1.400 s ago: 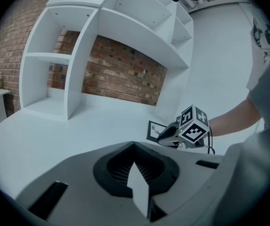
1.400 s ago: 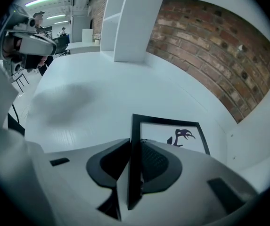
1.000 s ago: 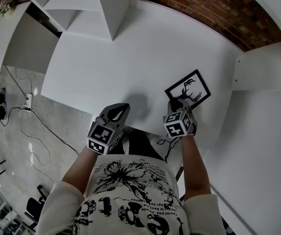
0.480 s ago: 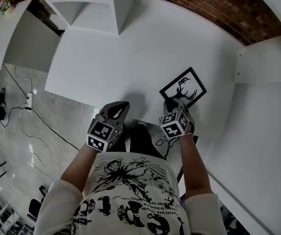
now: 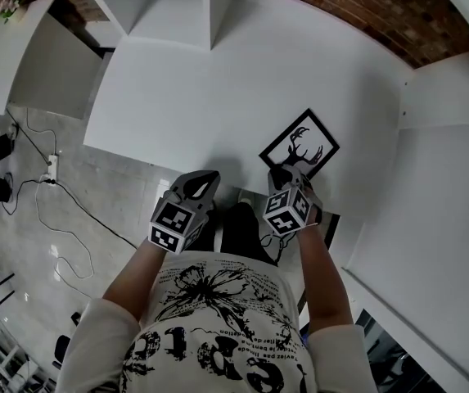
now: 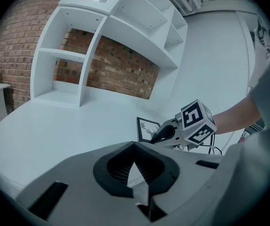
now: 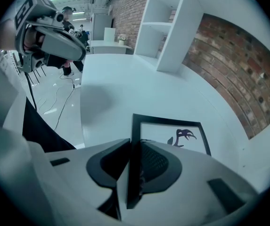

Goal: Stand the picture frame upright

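Observation:
The black picture frame (image 5: 299, 146) with a deer print is on the white table (image 5: 218, 97), near its front right edge. My right gripper (image 5: 281, 173) is shut on the frame's near corner. In the right gripper view the frame's (image 7: 172, 135) left rail runs straight between the pads of the right gripper (image 7: 134, 159). From the left gripper view the frame (image 6: 147, 129) looks partly raised behind the right gripper (image 6: 165, 134); how steeply I cannot tell. My left gripper (image 5: 201, 182) is shut on nothing and hovers at the table's front edge, left of the frame.
White shelf units (image 5: 169, 6) stand at the table's back left, with a brick wall (image 5: 365, 6) behind. A white panel (image 5: 439, 178) rises to the right of the frame. Cables (image 5: 54, 203) lie on the floor at the left.
In the head view the frame and my right gripper have shifted left together, grip unchanged. My left gripper has also shifted slightly along the front edge, still shut.

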Motion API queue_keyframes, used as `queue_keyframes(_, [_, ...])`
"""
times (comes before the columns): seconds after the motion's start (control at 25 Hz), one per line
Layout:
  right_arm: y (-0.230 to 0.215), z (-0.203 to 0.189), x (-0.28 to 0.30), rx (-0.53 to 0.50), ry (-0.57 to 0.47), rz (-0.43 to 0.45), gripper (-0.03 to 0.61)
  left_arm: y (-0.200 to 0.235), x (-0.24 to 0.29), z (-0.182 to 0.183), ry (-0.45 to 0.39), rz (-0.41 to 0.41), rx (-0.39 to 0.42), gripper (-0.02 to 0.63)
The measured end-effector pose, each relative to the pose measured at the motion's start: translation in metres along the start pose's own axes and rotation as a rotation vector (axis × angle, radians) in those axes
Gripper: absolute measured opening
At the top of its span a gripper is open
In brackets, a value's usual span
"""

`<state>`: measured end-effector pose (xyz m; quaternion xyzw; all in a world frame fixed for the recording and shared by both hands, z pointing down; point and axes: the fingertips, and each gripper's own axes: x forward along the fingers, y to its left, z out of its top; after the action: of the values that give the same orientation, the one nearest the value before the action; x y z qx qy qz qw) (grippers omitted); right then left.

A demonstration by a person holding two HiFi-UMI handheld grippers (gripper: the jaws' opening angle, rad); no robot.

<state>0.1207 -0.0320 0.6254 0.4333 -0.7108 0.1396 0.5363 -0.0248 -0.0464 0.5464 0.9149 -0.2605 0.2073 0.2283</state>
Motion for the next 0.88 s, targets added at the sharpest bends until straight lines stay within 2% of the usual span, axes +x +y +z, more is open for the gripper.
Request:
queue_keyframes(0.12, [0.018, 0.007, -0.003, -0.016, -0.01, 0.011, 0.075, 0.002, -0.012, -0.008, 0.018, -0.016, 0.005, 0.009])
queue_keyframes(0.32, [0.049, 0.014, -0.009, -0.057, -0.036, 0.052, 0.075, 0.002, -0.024, -0.013, -0.008, -0.04, -0.001, 0.009])
queue_keyframes(0.64, [0.082, 0.018, -0.017, -0.096, -0.038, 0.069, 0.075, -0.004, -0.032, -0.035, 0.027, -0.092, -0.007, 0.009])
queue_keyframes(0.88, [0.095, 0.01, -0.022, -0.143, -0.048, 0.099, 0.075, -0.012, -0.027, -0.052, 0.052, -0.096, -0.054, 0.009])
